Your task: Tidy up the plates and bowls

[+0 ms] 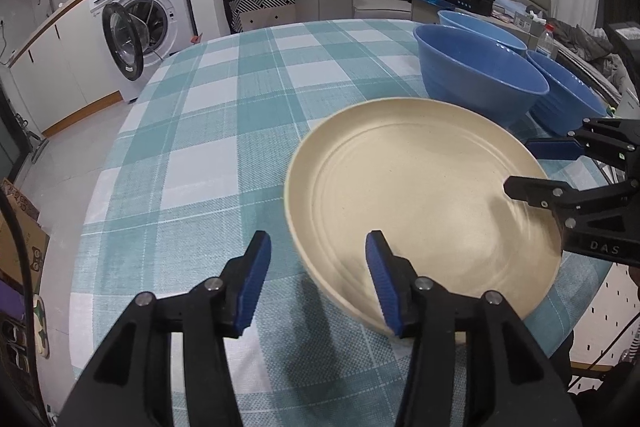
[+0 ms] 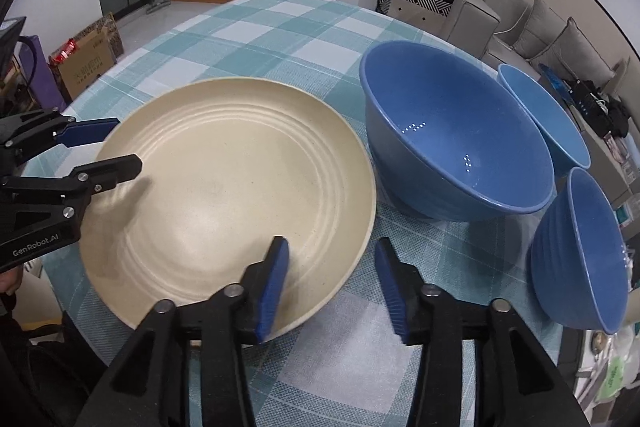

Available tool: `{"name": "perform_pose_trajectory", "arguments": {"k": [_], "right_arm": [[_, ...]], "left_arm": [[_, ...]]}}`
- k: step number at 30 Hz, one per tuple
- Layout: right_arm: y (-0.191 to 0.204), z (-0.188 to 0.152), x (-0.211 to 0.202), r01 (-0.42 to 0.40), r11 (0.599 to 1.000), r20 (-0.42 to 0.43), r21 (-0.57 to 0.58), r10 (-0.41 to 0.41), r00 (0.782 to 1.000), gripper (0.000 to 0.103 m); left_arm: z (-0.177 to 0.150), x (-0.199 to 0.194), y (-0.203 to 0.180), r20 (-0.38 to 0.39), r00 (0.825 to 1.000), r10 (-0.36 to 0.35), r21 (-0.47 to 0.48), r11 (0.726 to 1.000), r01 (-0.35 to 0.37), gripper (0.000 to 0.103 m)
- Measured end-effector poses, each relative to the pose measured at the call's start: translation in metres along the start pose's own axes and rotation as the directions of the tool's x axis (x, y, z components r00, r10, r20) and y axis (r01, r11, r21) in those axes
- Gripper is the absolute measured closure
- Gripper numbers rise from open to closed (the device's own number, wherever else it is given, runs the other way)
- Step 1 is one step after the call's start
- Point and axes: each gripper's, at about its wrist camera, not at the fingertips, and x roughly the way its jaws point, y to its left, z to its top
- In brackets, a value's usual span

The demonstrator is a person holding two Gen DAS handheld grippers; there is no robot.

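**Op:** Cream plate (image 1: pixel 420 203) sits flat on the checked cloth (image 1: pixel 208 131), right btwn my two tongs. Looks a bit blurry at its near rim.

**Pal:** Are the tongs holding it?

**Op:** No. My left gripper (image 1: pixel 318 279) has its jaws apart. One blue pad (image 1: pixel 382 279) is over the plate's rim, the other pad is outside, over the cloth. The rim is in the gap, but the pads don't press on it.

**Pal:** And the other one?

**Op:** Same w/ my right gripper (image 2: pixel 332 285). Jaws apart. One pad (image 2: pixel 274 285) hangs over the plate's inside, the other is off the plate, above the cloth. No squeeze there either.

**Pal:** Where are the bowls?

**Op:** The big blue bowl (image 2: pixel 452 135) stands just past my right tongs, right next to the plate. Can't tell if they touch. Two more blue bowls are on the far side of it: the back bowl (image 2: pixel 548 119) beyond it, the side bowl (image 2: pixel 580 251) close to my right tongs' outer side. All three are upright & empty.
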Motion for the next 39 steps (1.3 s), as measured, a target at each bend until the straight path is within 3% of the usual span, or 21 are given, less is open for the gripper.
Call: {"name": "perform_pose_trajectory", "arguments": {"k": [9,13,15,17,25,26,28,29,39], "right_arm": [[-0.010,0.004,-0.032,-0.080,0.996,0.093,0.028,0.077,0.993,0.024],[-0.018,0.005,-0.051,-0.103,0.993,0.147,0.054,0.094,0.985,0.016],[-0.022,0.005,-0.058,-0.103,0.993,0.165,0.064,0.092,0.982,0.013],[-0.026,0.004,-0.063,-0.114,0.991,0.182,0.077,0.098,0.978,0.011],[-0.042,-0.002,-0.081,-0.142,0.983,0.229,0.119,0.112,0.967,0.005],[-0.044,-0.003,-0.083,-0.143,0.982,0.234,0.122,0.112,0.966,0.005],[-0.048,-0.005,-0.087,-0.146,0.981,0.243,0.129,0.111,0.964,0.002],[-0.049,-0.006,-0.089,-0.147,0.980,0.245,0.132,0.111,0.963,0.002],[-0.064,-0.010,-0.107,-0.167,0.975,0.283,0.145,0.121,0.952,0.001]], "left_arm": [[0.009,-0.020,0.000,0.059,0.998,-0.007,0.016,1.000,0.006,0.050],[0.018,-0.027,-0.006,0.085,0.996,-0.004,0.034,0.999,0.001,0.046],[0.022,-0.032,-0.009,0.103,0.995,-0.005,0.039,0.999,0.001,0.027],[0.027,-0.039,-0.013,0.141,0.990,0.001,0.042,0.999,-0.007,0.021],[0.042,-0.050,-0.028,0.177,0.984,-0.022,0.051,0.999,0.013,0.020],[0.043,-0.050,-0.030,0.179,0.983,-0.025,0.054,0.998,0.016,0.018],[0.046,-0.052,-0.035,0.188,0.982,-0.021,0.054,0.998,0.011,0.001],[0.047,-0.054,-0.037,0.205,0.979,-0.017,0.054,0.999,0.006,0.000],[0.063,-0.058,-0.057,0.218,0.975,-0.049,0.076,0.997,0.033,0.000]]}}
